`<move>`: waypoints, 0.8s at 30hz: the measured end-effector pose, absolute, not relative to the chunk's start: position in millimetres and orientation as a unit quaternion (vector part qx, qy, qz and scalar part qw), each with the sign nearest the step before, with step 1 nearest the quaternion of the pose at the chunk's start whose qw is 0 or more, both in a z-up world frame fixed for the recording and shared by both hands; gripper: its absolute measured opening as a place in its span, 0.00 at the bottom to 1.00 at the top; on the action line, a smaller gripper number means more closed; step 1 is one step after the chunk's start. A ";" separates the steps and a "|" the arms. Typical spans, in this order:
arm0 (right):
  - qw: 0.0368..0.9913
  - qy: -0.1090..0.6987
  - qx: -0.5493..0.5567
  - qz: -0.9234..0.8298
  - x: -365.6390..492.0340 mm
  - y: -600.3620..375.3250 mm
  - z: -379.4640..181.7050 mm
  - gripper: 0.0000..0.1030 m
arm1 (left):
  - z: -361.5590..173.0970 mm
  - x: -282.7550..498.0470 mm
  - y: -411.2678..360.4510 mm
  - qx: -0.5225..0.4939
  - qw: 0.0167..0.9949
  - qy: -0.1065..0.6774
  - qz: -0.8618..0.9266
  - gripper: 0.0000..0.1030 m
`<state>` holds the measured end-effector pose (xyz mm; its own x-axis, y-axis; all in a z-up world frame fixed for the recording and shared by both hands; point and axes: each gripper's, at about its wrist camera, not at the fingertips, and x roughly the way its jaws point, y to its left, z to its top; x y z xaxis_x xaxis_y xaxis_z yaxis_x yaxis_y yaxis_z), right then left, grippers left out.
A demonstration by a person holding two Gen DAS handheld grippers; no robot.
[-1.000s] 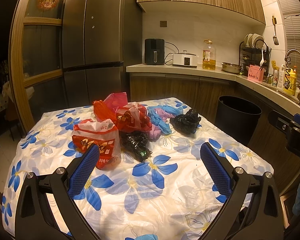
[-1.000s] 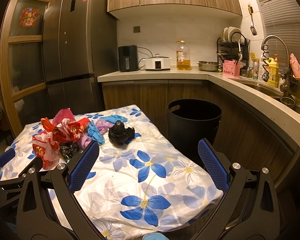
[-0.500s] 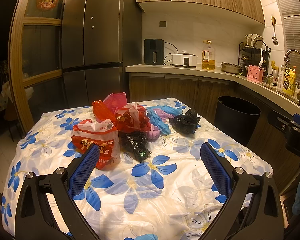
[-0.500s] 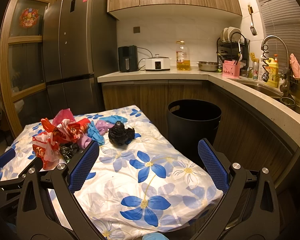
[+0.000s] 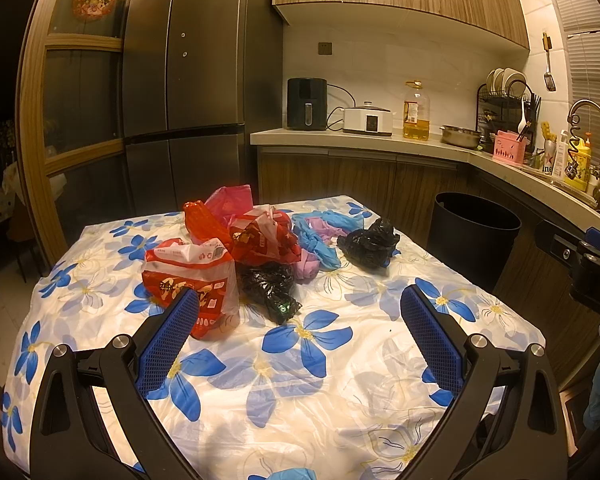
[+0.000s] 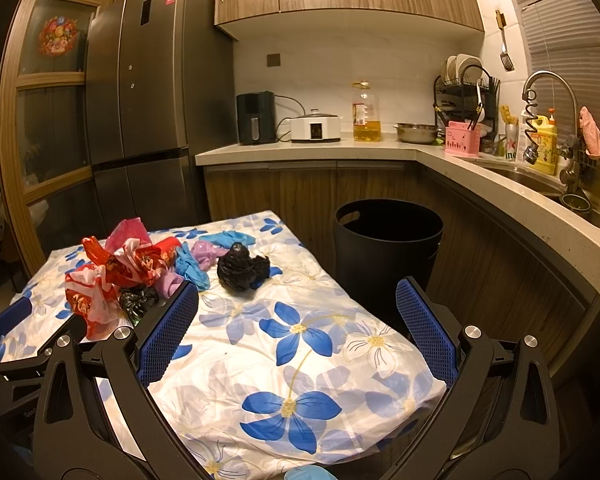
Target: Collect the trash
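Here the left claw [image 5: 300, 330] hovers with its blue-padded fingers spread wide and empty above the worktop [image 5: 340, 380], which is draped in a white cloth printed with blue flowers. Ahead of it lies the trash: a red-and-white printed plastic bag [image 5: 192, 280] just beyond its left finger, a crumpled black plastic bag [image 5: 270, 286] beside that, and a second black bag [image 5: 370, 242] farther right. The right wrist view alone shows the steel sink [image 6: 540, 184] and more of the round black plastic bin [image 6: 388, 248] standing beyond the right claw [image 6: 298, 328], whose fingers are likewise apart and empty. The bin's inside is too dark to make out. The left claw's body hides part of the heap there.
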<state>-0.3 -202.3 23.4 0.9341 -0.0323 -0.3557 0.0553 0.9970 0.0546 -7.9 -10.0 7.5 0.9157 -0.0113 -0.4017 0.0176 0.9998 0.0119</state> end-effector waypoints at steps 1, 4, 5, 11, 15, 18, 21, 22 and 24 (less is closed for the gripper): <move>0.983 0.180 0.032 -0.022 -0.2 -202.5 23.7 0.95 | 7.4 -7.9 -9.9 0.008 0.979 0.205 -0.007 0.94; 0.983 0.180 0.032 -0.022 -0.1 -202.0 24.0 0.95 | 7.6 -8.0 -10.0 0.007 0.979 0.205 -0.007 0.94; 0.983 0.180 0.031 -0.022 -0.3 -201.8 23.6 0.95 | 7.7 -8.3 -10.2 0.007 0.979 0.205 -0.007 0.94; 0.983 0.180 0.031 -0.022 0.2 -201.0 23.5 0.95 | 7.2 -7.6 -8.9 0.007 0.979 0.205 -0.008 0.94; 0.983 0.179 0.031 -0.022 0.0 -201.2 23.3 0.95 | 6.2 -6.1 -9.7 0.007 0.979 0.206 -0.008 0.94; 0.983 0.178 0.031 -0.022 0.2 -200.2 22.9 0.95 | 6.2 -6.2 -9.5 0.006 0.979 0.205 -0.008 0.94; 0.983 0.179 0.032 -0.021 0.5 -199.9 22.0 0.95 | 6.2 -6.1 -9.3 0.006 0.979 0.206 -0.008 0.94; 0.983 0.179 0.032 -0.020 0.7 -199.8 21.9 0.95 | 6.4 -6.3 -9.9 0.006 0.979 0.206 -0.008 0.94; 0.983 0.179 0.032 -0.019 1.1 -199.4 20.8 0.95 | 6.2 -6.1 -9.9 0.005 0.979 0.206 -0.007 0.94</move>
